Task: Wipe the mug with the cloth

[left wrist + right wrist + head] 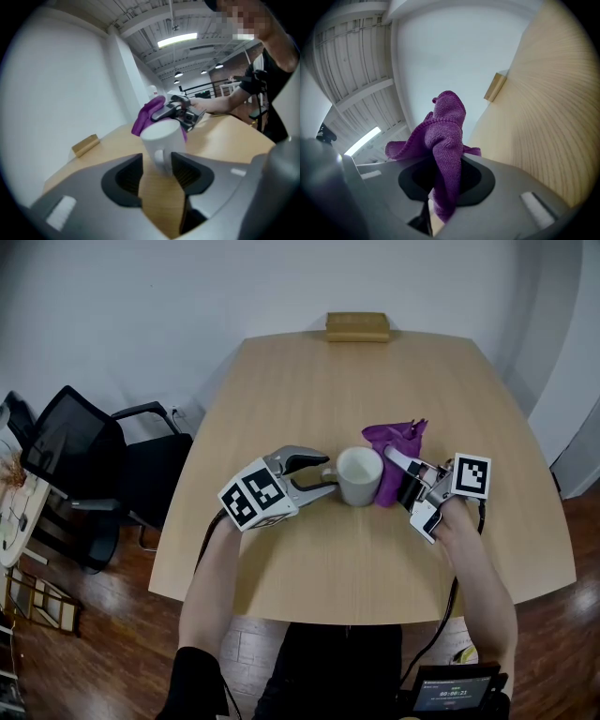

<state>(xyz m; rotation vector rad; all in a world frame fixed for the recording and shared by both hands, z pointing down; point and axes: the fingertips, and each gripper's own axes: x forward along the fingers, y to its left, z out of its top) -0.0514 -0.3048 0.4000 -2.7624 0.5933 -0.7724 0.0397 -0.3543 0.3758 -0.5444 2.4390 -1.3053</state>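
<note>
A white mug [359,474] stands upright on the wooden table [375,381], its handle turned toward my left gripper [319,476]. That gripper is open, with the handle between its fingertips and a gap showing beside it. In the left gripper view the mug [161,138] sits just past the left gripper [159,173]. A purple cloth [394,442] bunches against the mug's right side. My right gripper [405,479] is shut on it. In the right gripper view the cloth [443,140] hangs pinched in the right gripper [440,187].
A small wooden block [357,326] lies at the table's far edge. A black office chair [84,456] stands on the floor to the left of the table. The table's near edge runs just below both grippers.
</note>
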